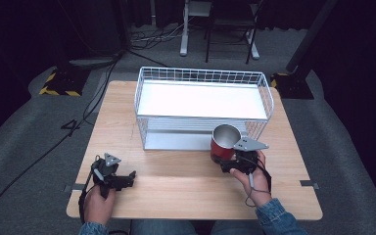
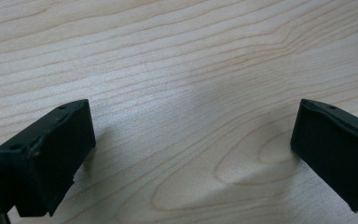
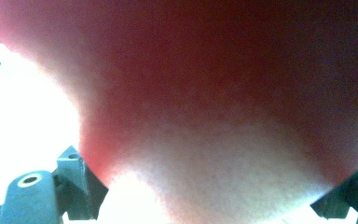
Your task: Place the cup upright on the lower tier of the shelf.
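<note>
Risk first, from the high view: red cup (image 1: 223,143) clamped in the right gripper (image 1: 231,160), upright, close in front of the white wire basket (image 1: 203,105) and apparently lifted off the wooden table (image 1: 186,183). Could clip the basket's front rim if carried forward too low; could slip or tip, given a smooth round wall and a grip that seems set low on the body. Left gripper (image 1: 127,178) parked near the table's front left corner, well apart from the cup, so no help if it drops. Beyond the table: grey carpet, loose cables, stand feet with yellow-black tape, dark curtains.

Left gripper view: jaws set wide, nothing between them, pale wood grain (image 2: 182,93) just beneath. Little hazard here beyond scraping the top.

Right gripper view: red cup (image 3: 223,102) pressed up close and blurred, jaw tips hugging its sides at the lower corners. Hard to judge how firm the hold is; washed-out white behind.
</note>
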`<state>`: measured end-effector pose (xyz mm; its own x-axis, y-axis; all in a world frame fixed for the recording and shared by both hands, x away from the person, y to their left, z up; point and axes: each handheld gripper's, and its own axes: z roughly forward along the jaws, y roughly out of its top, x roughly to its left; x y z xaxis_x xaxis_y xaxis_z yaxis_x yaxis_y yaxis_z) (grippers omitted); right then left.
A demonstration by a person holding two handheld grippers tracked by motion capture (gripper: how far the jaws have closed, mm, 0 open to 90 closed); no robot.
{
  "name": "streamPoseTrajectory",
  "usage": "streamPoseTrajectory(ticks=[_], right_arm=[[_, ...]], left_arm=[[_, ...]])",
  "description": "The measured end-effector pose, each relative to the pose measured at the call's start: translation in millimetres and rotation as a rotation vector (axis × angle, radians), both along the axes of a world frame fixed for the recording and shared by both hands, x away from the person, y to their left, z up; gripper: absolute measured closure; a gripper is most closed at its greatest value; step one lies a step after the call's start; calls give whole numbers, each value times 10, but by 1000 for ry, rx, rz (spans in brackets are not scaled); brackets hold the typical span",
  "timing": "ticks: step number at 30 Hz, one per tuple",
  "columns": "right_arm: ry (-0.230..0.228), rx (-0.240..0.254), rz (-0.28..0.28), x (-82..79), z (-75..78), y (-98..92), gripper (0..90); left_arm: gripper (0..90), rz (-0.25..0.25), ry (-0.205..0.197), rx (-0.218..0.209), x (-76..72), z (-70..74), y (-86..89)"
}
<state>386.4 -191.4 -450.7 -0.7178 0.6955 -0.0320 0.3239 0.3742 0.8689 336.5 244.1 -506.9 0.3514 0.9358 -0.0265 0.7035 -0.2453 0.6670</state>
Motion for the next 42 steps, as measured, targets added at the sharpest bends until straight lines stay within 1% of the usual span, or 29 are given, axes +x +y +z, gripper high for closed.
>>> streamPoseTrajectory(ticks=[9,14,20,25,32,35,37,38,42], right_arm=[[12,24,-7,175,-5,154,173],[10,23,-10,264,-35,235,173],[-1,14,-16,386,-77,335,173],[-8,22,-23,466,-113,408,173],[-20,19,-33,597,-165,493,173],[-22,19,-40,652,-198,533,173],[-16,20,-44,675,-216,558,173],[-31,13,-40,701,-225,566,173],[-30,23,-53,759,-253,611,173]], left_arm=[[0,0,0,0,0,0,0],[0,0,0,0,0,0,0],[0,0,0,0,0,0,0],[0,0,0,0,0,0,0],[0,0,0,0,0,0,0],[0,0,0,0,0,0,1],[0,0,0,-1,0,0,0],[0,0,0,0,0,0,0],[0,0,0,0,0,0,0]])
